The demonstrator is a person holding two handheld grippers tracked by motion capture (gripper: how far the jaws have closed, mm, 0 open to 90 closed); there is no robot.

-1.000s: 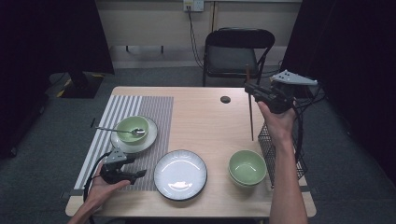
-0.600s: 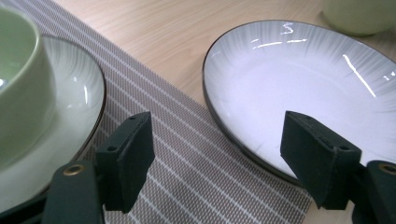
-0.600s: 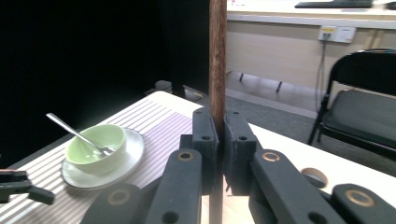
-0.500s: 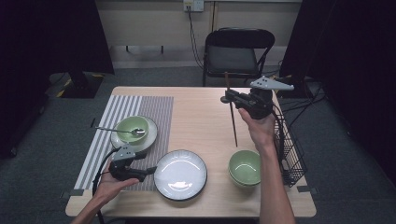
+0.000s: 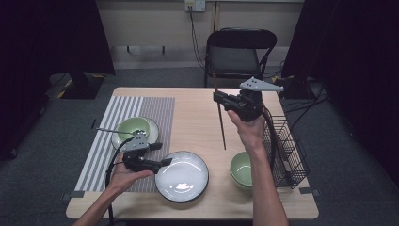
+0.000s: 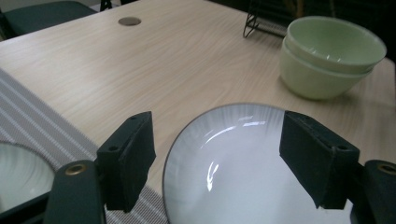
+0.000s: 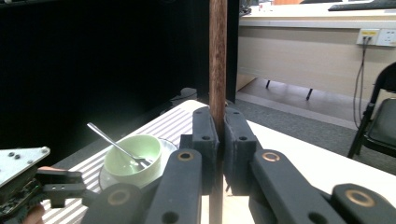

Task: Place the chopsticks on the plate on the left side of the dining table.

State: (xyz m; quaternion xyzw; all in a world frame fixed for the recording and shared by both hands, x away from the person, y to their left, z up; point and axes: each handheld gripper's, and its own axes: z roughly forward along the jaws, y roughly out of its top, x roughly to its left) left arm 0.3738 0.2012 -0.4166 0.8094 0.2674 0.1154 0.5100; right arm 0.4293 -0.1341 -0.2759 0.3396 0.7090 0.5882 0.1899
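Over the table (image 5: 197, 117) in the high view, the right gripper (image 5: 221, 100) grips a dark wooden chopstick (image 5: 221, 127) that hangs nearly upright below its fingers, tip above bare wood. A stack of green bowls (image 5: 241, 168) sits below that hand, with a wire basket (image 5: 288, 150) beside it. The left gripper (image 5: 162, 154) hovers at the edge of a white plate (image 5: 182, 176), with a green cup (image 5: 134, 128) holding a spoon (image 5: 110, 130) just behind it on a striped mat (image 5: 117, 113).

From the left gripper view, the fingers (image 6: 133, 158) stand wide apart with nothing held, the plate (image 6: 243, 163) lying below and between them, the bowls (image 6: 327, 56) farther off.

Along the right gripper view, the fingers (image 7: 205, 140) clamp tight on the chopstick (image 7: 217, 56), which rises straight above them; the cup (image 7: 133, 161) lies beyond, left of them.
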